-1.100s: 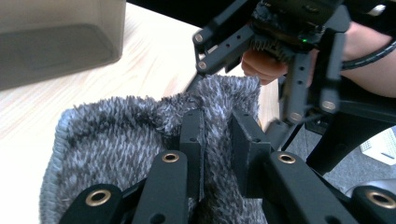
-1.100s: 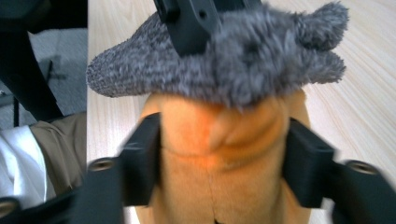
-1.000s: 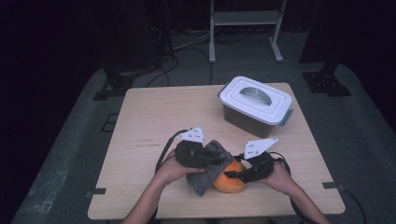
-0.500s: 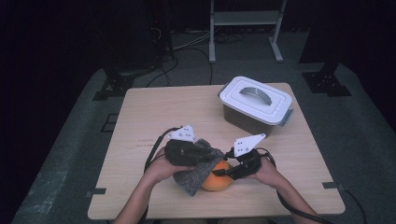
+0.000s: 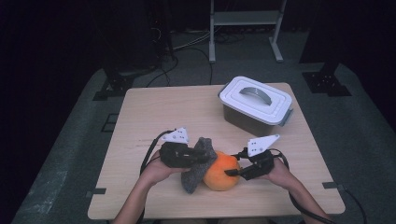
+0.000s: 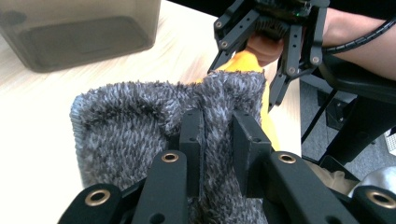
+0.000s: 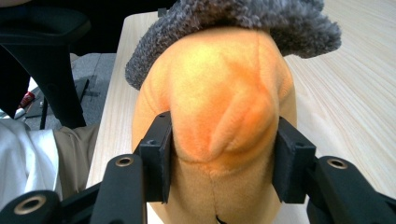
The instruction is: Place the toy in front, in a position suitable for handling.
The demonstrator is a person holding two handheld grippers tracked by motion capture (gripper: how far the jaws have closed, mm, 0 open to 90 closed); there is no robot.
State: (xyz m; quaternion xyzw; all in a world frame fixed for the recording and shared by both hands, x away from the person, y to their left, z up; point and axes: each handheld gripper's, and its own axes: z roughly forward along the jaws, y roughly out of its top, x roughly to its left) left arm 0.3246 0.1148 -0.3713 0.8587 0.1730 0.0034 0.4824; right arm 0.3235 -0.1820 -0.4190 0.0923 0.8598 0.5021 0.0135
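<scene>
Two hand-held grippers work one soft toy at the near edge of the bench [image 5: 154,107]. The right gripper [image 5: 232,172] comes in from the right and has its fingers [image 7: 156,154] clamped on the two flanks of an orange plush pumpkin [image 5: 221,170]; the plush bulges forward between the pads, so the grip is a firm one. These fingers have just been opening slightly, yet the pads press on the fabric in the right gripper view. The left gripper [image 5: 201,155] comes in from the left with its fingers [image 6: 192,140] closed on a fold of a grey fuzzy cloth [image 5: 198,164], pinched thin between the pads. The cloth lies over the top and left side of the pumpkin like a cap, one end hanging down to the bench. The division of labour appears deliberate: one gripper anchors the pumpkin so that it cannot roll or slide, while the other is free to drag the cloth across its surface, as in wiping or covering. The pinch on a raised fold, rather than on a flat edge, gives the left gripper a hold that should not slip when pulled. A lidded grey container [image 5: 255,104] stands well apart at the far right of the bench, untouched.
</scene>
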